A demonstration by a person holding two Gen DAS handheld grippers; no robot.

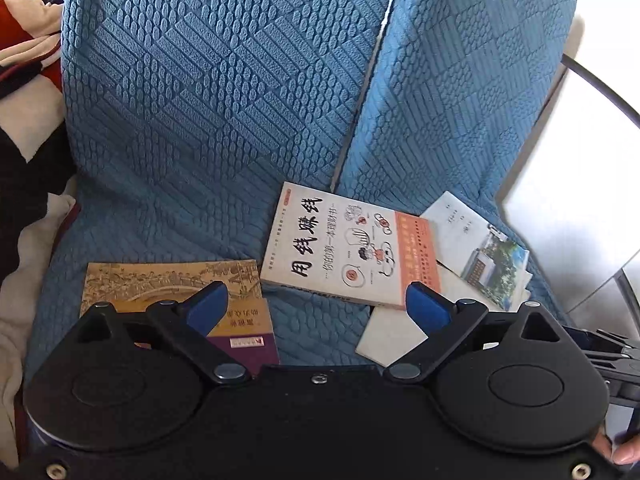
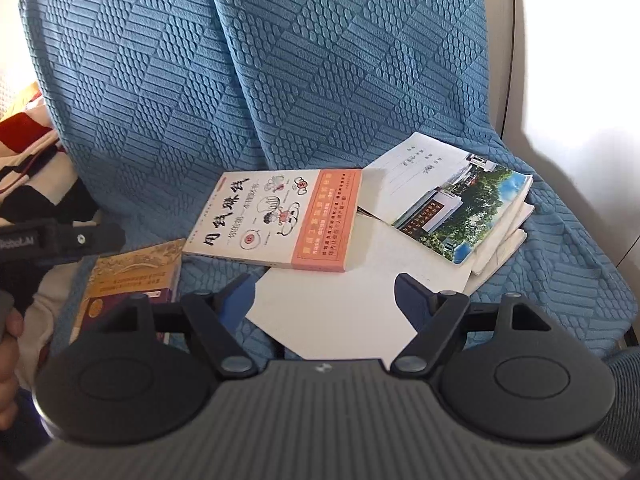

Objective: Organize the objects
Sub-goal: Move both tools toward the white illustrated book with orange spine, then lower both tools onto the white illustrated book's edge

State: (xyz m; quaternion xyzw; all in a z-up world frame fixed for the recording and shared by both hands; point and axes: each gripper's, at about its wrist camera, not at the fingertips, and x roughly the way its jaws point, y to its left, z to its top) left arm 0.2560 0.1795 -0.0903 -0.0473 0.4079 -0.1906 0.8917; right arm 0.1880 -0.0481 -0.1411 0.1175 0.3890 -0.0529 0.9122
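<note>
Through the left wrist camera I saw my left gripper (image 1: 316, 308) spread wide and empty above the blue sofa cover (image 1: 208, 112), a brown book (image 1: 168, 280) under its left finger, the white book (image 1: 344, 244) ahead.

The right wrist camera showed the right gripper (image 2: 324, 300) apart, empty, over a white sheet (image 2: 344, 300) beneath the white book (image 2: 276, 220) and photo booklet (image 2: 452, 200).

On the sofa seat (image 2: 540, 240), the middle book (image 2: 276, 220) is lying between the left book (image 2: 132, 276) and the right booklet (image 2: 460, 204), overlapping a paper sheet (image 2: 344, 300).
</note>
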